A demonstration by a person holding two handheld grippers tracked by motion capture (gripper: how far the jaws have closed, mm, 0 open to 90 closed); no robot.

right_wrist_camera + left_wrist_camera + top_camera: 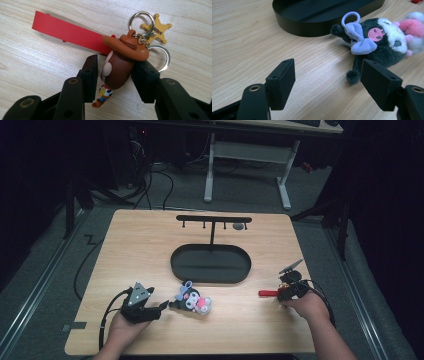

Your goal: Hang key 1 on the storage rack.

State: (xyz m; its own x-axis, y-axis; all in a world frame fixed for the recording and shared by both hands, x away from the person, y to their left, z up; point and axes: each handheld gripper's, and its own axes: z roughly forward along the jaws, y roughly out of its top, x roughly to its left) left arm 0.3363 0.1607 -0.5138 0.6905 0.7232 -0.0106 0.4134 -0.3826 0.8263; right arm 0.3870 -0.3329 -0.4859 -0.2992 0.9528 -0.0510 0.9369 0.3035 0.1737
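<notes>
While the right gripper (113, 72) is clamping its 2 black jaws on the head of a cowboy keychain figure (120, 67), a red strap (67, 32), a yellow star charm (157, 29) and 2 metal rings (140, 22) are lying on the wooden table (150, 245). At the table's near left, the left gripper (327, 75) is resting with its jaws wide apart, gripping nothing, just beside a dark plush keychain toy (382, 42) that is lying near the black oval tray (210, 265).
</notes>
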